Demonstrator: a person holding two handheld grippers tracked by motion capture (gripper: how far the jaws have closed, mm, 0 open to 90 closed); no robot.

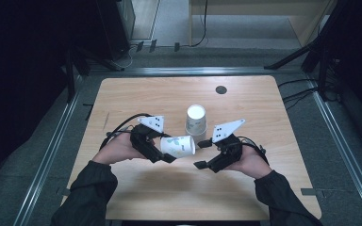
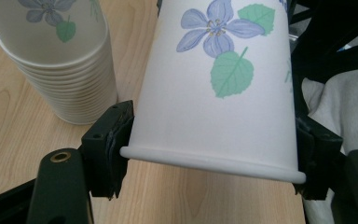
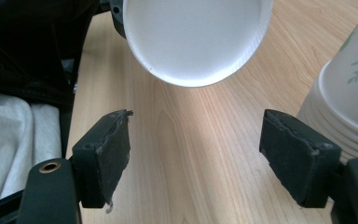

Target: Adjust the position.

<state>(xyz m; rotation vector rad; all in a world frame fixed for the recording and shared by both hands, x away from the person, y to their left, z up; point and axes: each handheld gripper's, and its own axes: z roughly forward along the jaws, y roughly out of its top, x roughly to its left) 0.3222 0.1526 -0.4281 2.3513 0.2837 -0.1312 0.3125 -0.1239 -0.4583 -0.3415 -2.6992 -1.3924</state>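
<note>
Single paper cup [image 1: 178,146], white with a blue flower and green leaves printed on it, held on its side above the surface [image 1: 136,193], near the middle, slightly left. Its base faces right, toward the right tool; in the right gripper view the round white base [image 3: 193,37] hangs just beyond that tool's jaws, apart from them.

Left tool [image 1: 162,149] clamped on the cup: in the left gripper view [image 2: 214,158] one black pad presses each side of the cup wall close to the rolled rim [image 2: 214,165], which points back toward the camera. Cup tilted a little, off the wood.

Right tool [image 1: 203,153] jaws spread wide, nothing between them; bare wood shows in the gap in the right gripper view [image 3: 193,154]. It sits just right of the cup's base, not touching.

Stack of cups [image 1: 196,121] stands mouth-down on the surface just beyond the held cup, same flower print, many rims nested at its foot [image 2: 74,105]. Apart from the held cup.

Small dark round disc [image 1: 221,89] on the far part of the surface, well apart from the rest. Dark sleeves come in from the near edge.
</note>
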